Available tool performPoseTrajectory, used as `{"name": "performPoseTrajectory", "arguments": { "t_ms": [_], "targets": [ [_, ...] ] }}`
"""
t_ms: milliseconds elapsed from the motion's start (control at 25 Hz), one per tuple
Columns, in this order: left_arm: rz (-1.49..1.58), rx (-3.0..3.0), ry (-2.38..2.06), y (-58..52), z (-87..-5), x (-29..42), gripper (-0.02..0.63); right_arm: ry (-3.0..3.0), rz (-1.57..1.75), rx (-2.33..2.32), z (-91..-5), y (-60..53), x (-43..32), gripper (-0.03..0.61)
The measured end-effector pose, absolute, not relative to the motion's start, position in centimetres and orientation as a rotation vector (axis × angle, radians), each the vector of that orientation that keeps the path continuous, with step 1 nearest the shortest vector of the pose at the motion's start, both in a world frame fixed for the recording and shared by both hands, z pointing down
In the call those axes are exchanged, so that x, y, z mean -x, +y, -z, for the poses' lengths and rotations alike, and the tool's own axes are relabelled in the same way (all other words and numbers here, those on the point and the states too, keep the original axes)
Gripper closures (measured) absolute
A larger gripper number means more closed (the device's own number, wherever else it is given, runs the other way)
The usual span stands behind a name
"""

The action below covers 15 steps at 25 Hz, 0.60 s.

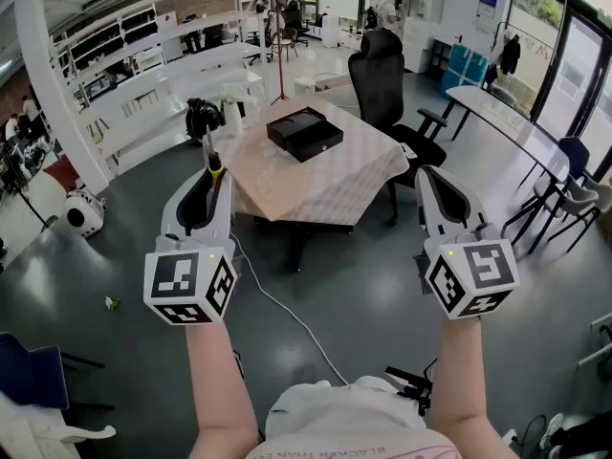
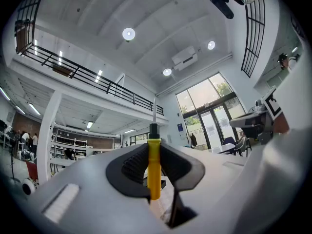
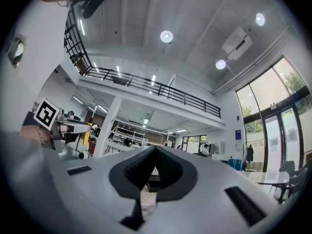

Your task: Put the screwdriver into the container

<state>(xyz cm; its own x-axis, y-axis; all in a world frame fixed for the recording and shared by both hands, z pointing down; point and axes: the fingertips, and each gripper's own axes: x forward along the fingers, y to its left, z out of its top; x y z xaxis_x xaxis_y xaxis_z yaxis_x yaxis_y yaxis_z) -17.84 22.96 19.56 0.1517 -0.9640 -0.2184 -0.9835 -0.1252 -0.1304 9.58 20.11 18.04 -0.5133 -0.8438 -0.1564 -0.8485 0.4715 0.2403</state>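
A screwdriver (image 1: 215,167) with a yellow handle and a thin metal shaft stands upright in my left gripper (image 1: 212,176), whose pads are shut on the handle. In the left gripper view the yellow handle (image 2: 153,165) sits between the dark pads with the shaft pointing up. The container, a black open box (image 1: 304,133), lies on a light table (image 1: 330,189) ahead of both grippers, some way off. My right gripper (image 1: 427,175) is held level with the left one, to its right. In the right gripper view the right gripper (image 3: 155,152) is shut with nothing in it.
A black office chair (image 1: 382,75) stands behind the table at the right. A second long table (image 1: 507,122) with chairs is at far right. A black headset-like object (image 1: 203,118) sits by the table's left corner. A cable (image 1: 287,314) runs across the grey floor.
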Motion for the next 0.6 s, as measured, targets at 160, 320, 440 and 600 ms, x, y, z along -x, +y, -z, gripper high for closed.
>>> {"name": "performPoseTrajectory", "arguments": {
  "t_ms": [160,320,440,600],
  "targets": [
    [-0.121,2.192,1.892,22.9,-19.4,17.4,0.534,2.689,-0.467,1.536,-17.9,20.3,-9.2,0.574],
    [-0.136,2.203,1.891,22.3,-19.2,17.3,0.534,2.689,-0.5,1.554,-17.8,19.9,-8.7,0.574],
    [-0.152,2.217,1.888,21.4,-19.3,16.9,0.534,2.703,-0.5,1.548,-18.0,19.3,-8.7,0.574],
    [-0.159,2.227,1.887,20.0,-19.7,16.5,0.534,2.717,-0.524,1.54,-18.1,18.2,-8.3,0.574]
  ]
}}
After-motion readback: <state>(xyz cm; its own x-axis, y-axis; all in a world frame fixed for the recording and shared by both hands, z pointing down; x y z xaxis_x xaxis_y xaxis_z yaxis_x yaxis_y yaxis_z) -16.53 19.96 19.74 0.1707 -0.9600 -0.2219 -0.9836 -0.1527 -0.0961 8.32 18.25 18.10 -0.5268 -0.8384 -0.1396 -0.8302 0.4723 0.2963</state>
